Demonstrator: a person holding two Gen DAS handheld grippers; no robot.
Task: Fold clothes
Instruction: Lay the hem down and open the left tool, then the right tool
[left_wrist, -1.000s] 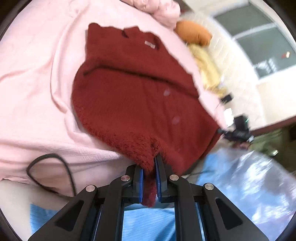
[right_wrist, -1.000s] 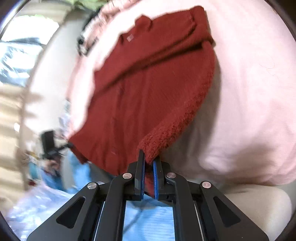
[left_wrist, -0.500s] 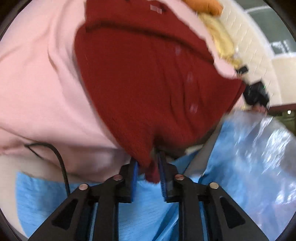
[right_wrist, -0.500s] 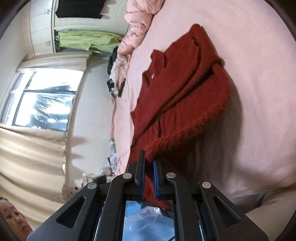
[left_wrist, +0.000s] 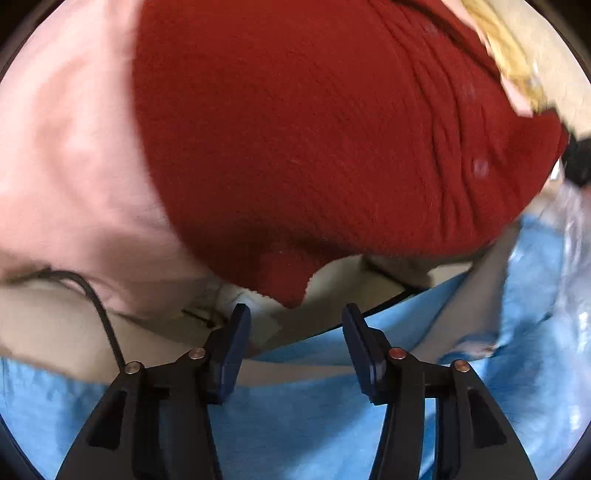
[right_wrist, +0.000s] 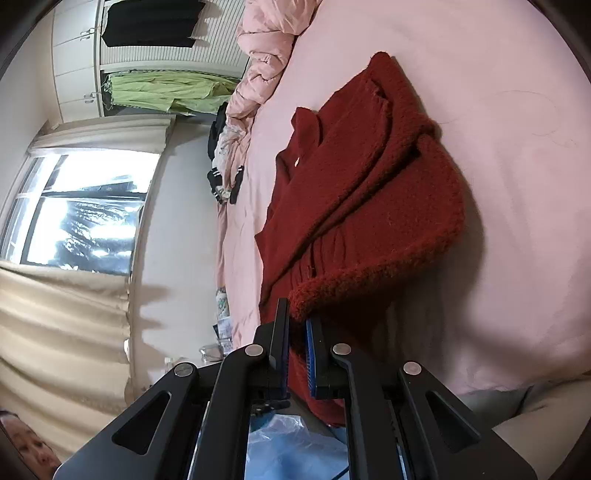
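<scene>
— Red knit, thick and fuzzy: the cardigan (right_wrist: 354, 192) lies spread on the pink bedsheet (right_wrist: 517, 147), its lower part hanging over the mattress edge.

— Where is it relative to each claw?

— The right gripper (right_wrist: 295, 325) is clamped on the hem corner, the rolled edge bunched just at twelve o'clock of its fingertips. In the left wrist view the left gripper (left_wrist: 293, 321) has its jaws apart; they have just been opening, and the cardigan (left_wrist: 314, 129) hangs at twelve o'clock, its lowest tip dangling just above the gap, touching neither pad.

— Anything unclear?

— The left view is blurred. A black cable (left_wrist: 103, 314) loops at nine o'clock, blue cloth (left_wrist: 295, 424) fills the bottom, and a yellow item (left_wrist: 513, 55) at one o'clock is cut off. The collar is out of that frame.
</scene>
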